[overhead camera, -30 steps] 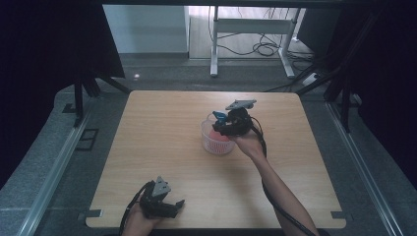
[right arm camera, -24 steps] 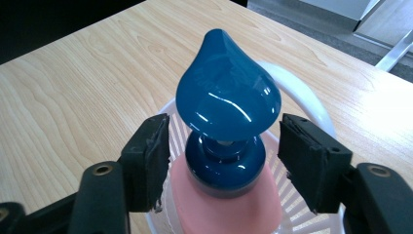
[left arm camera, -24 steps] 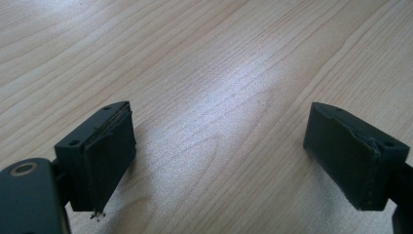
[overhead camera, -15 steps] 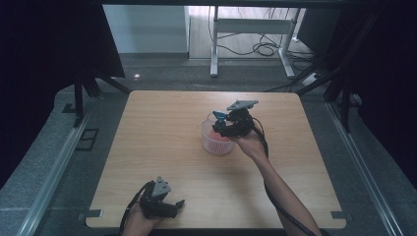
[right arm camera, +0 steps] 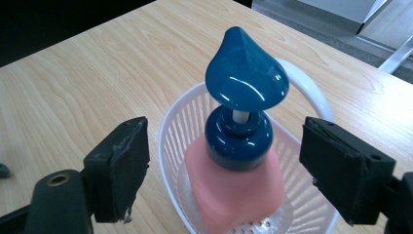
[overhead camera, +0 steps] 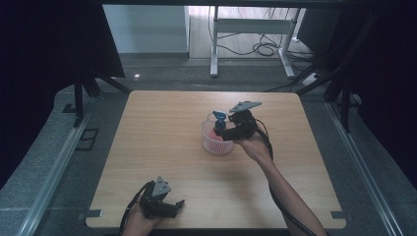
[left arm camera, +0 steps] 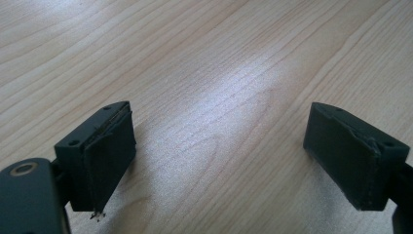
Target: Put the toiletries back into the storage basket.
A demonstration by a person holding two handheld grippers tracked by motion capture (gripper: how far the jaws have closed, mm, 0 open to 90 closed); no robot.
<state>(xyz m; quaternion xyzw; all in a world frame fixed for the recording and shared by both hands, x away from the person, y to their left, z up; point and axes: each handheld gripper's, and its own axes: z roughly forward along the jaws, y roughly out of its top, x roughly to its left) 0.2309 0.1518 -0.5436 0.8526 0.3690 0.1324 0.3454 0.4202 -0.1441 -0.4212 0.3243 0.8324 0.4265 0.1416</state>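
Note:
A pink soap bottle (right arm camera: 234, 190) with a dark blue pump head (right arm camera: 246, 73) stands upright inside a small white slotted basket (right arm camera: 195, 105) near the table's middle. The bottle (overhead camera: 215, 132) and basket (overhead camera: 216, 145) also appear in the high view. My right gripper (right arm camera: 224, 165) is open, its two black jaws spread on either side of the bottle's blue collar without touching it; it hovers just right of the basket (overhead camera: 227, 130). My left gripper (left arm camera: 219, 161) is open over bare wood, resting at the near left edge of the table (overhead camera: 164, 204).
The light wooden table (overhead camera: 162, 132) has rounded corners. Beyond its far edge stand a white desk frame (overhead camera: 251, 29) and loose cables on the floor. Dark curtains hang on both sides. The person's right forearm (overhead camera: 285, 191) crosses the table's right half.
The right gripper has pulled back slightly to the right of the basket, leaving the pump bottle standing free in it. The left gripper has stayed still.

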